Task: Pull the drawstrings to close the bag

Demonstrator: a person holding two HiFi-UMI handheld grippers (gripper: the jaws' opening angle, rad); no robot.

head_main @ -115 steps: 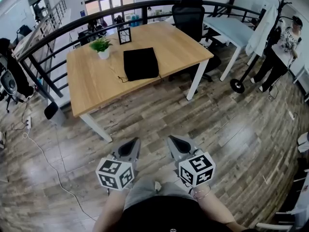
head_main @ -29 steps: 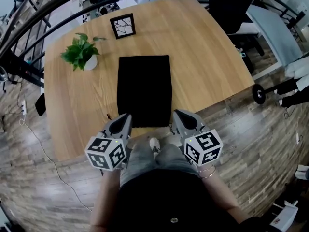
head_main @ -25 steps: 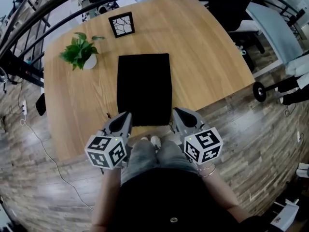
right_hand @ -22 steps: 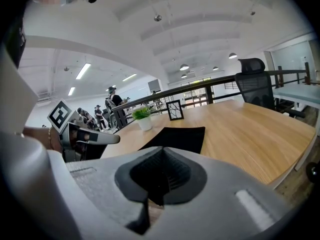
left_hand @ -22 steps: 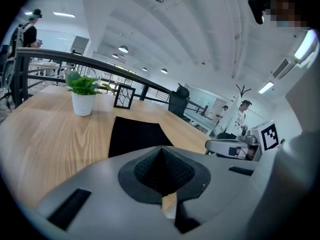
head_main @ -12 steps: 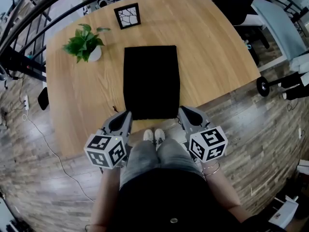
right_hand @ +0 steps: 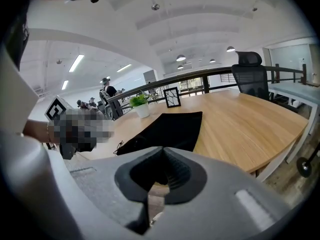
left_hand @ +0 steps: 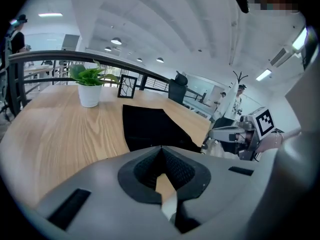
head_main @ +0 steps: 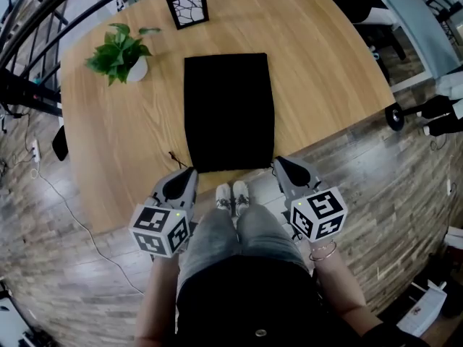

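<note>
A flat black fabric drawstring bag [head_main: 228, 110] lies on a light wooden table [head_main: 325, 71], its near edge just ahead of two clenched, empty claws: the left gripper [head_main: 189, 173] and the right gripper [head_main: 279, 162]. Likely best: open each first, then pinch the thin black cord [head_main: 175, 157] showing near the bag's left corner.
</note>
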